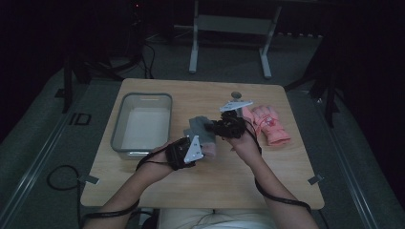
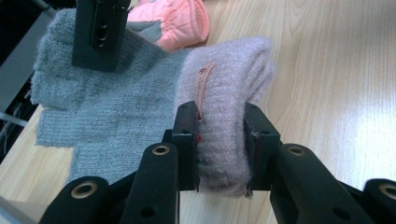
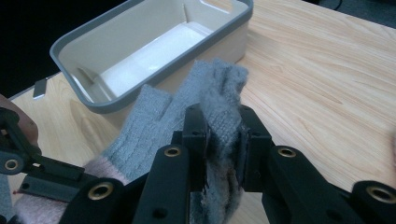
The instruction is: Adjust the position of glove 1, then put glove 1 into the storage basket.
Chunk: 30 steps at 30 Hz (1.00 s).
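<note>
Above the middle of the wooden table (image 1: 157, 183), a grey knit glove (image 1: 197, 128) with a pale pink cuff (image 2: 229, 116) hung stretched between the two grippers. The left gripper (image 2: 221, 148) had its jaws clamped on the pink cuff at the near end, the small label on the cuff standing just above one jaw. The right gripper (image 3: 223, 140) pinched the grey finger end, its jaws narrow and pressed into the bunched knit. To the left stood a grey-rimmed plastic bin (image 1: 119, 125), seen just behind the glove's fingers in the right gripper view. A pair of pink gloves (image 1: 269, 124) lay on the table to the right, near the right hand (image 1: 244, 143)
</note>
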Each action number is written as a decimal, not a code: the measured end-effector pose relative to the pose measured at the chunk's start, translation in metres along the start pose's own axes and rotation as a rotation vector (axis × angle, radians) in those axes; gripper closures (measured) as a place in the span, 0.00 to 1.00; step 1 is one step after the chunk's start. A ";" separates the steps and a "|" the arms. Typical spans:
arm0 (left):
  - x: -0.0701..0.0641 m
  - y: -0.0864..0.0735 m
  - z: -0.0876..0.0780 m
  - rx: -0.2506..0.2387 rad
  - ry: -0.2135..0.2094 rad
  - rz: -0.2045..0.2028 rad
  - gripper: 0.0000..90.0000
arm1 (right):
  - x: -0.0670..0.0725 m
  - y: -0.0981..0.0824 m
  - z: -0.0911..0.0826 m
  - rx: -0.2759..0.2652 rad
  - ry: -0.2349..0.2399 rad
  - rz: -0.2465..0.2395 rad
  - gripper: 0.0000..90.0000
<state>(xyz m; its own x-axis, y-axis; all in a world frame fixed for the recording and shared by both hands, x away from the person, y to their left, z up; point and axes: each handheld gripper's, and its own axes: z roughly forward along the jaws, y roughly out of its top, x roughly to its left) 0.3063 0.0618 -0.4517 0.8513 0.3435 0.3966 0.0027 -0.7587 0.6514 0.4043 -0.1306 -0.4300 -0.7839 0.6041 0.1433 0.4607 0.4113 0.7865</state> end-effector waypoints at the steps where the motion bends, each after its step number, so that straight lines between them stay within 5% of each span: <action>1: 0.000 0.000 -0.001 0.001 0.000 0.001 0.78 | 0.002 0.002 0.003 0.003 0.003 -0.002 0.85; 16: 0.028 -0.013 -0.024 0.049 0.032 0.020 0.78 | 0.013 0.033 0.027 -0.005 0.007 -0.029 0.85; 30: 0.071 -0.044 -0.063 0.106 0.103 -0.003 0.78 | 0.037 0.092 0.070 -0.041 0.050 -0.049 0.85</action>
<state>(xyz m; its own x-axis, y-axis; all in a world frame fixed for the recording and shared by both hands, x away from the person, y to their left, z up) 0.3337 0.1546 -0.4111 0.7928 0.3965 0.4629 0.0647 -0.8099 0.5830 0.4469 -0.0233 -0.3947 -0.8257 0.5482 0.1332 0.4046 0.4109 0.8170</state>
